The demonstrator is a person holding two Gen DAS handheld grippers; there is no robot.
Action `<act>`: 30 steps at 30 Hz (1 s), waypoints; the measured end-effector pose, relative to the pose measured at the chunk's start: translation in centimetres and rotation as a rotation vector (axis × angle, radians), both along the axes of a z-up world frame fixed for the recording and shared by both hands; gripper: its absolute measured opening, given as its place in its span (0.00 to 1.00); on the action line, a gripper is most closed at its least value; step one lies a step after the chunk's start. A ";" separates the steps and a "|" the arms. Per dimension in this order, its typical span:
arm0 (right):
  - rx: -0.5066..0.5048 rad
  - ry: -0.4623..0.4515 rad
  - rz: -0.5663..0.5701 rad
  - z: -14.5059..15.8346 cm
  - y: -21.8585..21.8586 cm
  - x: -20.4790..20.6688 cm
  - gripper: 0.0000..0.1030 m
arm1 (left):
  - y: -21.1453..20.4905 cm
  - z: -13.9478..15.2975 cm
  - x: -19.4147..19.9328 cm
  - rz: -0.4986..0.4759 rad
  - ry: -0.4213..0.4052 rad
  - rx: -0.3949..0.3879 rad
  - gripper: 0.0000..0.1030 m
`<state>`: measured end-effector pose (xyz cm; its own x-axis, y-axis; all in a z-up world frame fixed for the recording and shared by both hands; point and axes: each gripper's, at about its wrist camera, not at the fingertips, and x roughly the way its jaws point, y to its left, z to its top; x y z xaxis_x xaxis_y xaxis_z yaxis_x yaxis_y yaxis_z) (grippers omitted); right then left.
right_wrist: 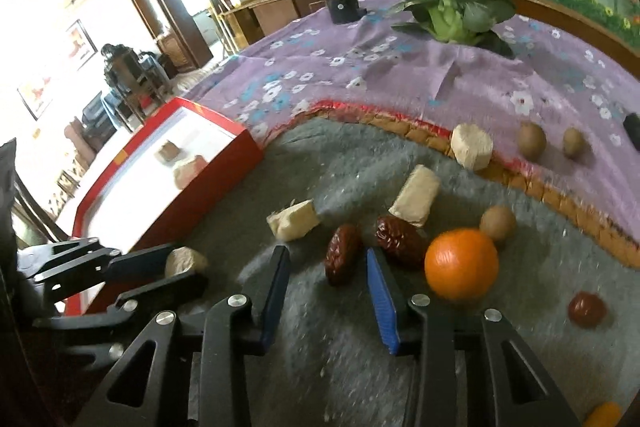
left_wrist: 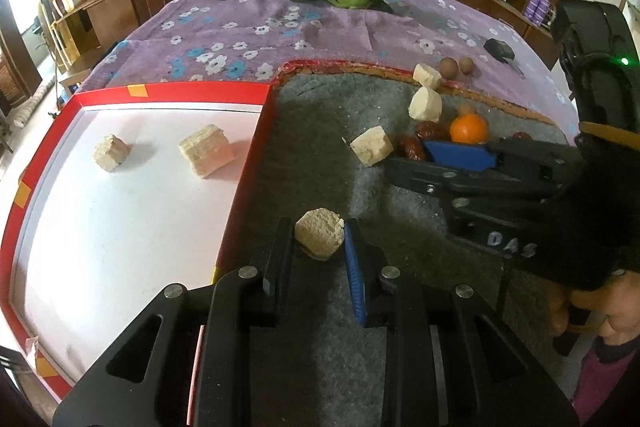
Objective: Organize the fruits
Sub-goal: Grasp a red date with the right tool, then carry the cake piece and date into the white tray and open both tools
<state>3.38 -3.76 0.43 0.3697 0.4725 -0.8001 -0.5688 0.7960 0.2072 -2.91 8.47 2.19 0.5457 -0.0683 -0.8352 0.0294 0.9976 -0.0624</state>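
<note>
Grey felt mat (left_wrist: 320, 131) runs flush against the red tray (left_wrist: 256, 131) wall; the left gripper (left_wrist: 318, 247) pinches a pale cube (left_wrist: 319, 233) beside that edge. Right-wrist view: right gripper (right_wrist: 328, 283) spread, a red date (right_wrist: 343, 254) between its tips, the orange (right_wrist: 461, 263) just outside.
</note>
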 end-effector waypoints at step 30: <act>0.073 -0.101 -0.011 4.8 -1.2 -9.4 0.17 | 0.7 3.8 -4.0 0.038 -0.099 0.047 0.23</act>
